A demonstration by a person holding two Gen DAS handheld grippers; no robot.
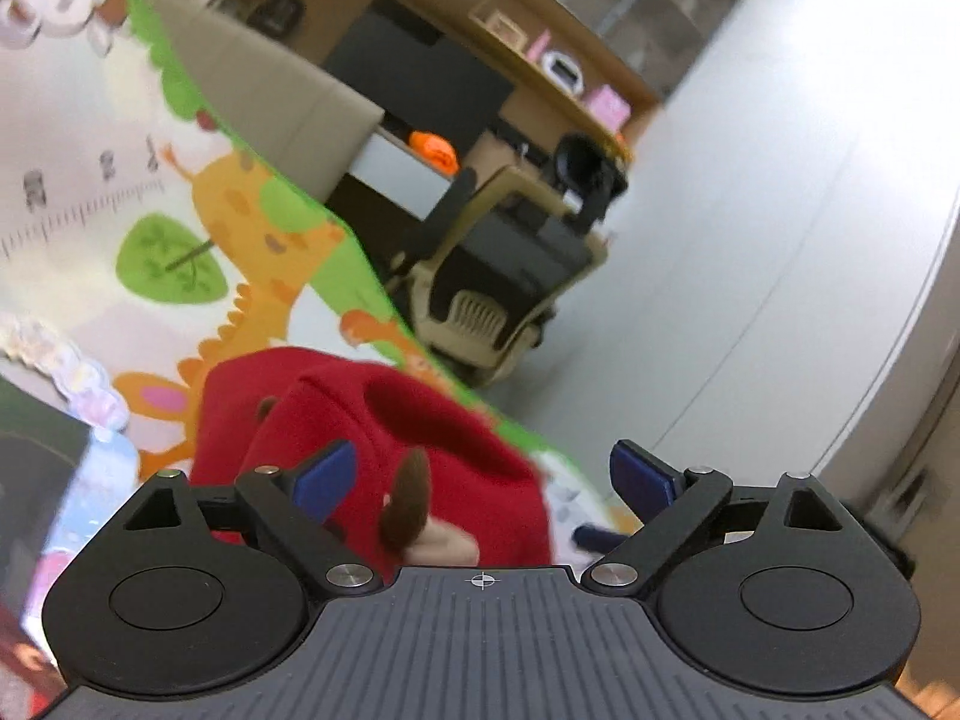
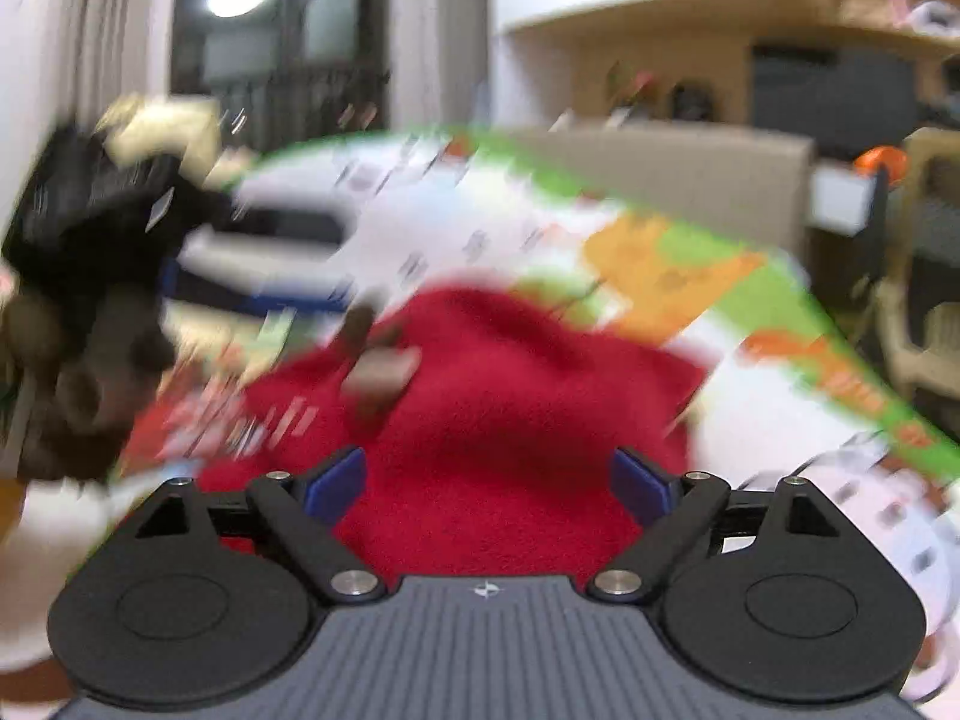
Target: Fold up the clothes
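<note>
Both tongs spread wide, gripping nothing.
Left tongs [image 1: 483,483] and right tongs [image 2: 486,483] hover over the red garment [image 2: 510,414] on the play mat [image 1: 90,240].

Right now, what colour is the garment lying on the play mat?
Red garment, clearest in the left wrist view.

We log a home living room: cartoon play mat [image 1: 180,228] beyond the fingers, wooden shelving [image 1: 540,66] and TV [image 1: 420,72] farther ahead.

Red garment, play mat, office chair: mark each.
red garment [image 1: 420,420], left wrist view, upper fleece fold.
play mat [image 1: 78,240], left wrist view, white ruler-print area.
office chair [image 1: 492,276], left wrist view, dark backrest.
</note>
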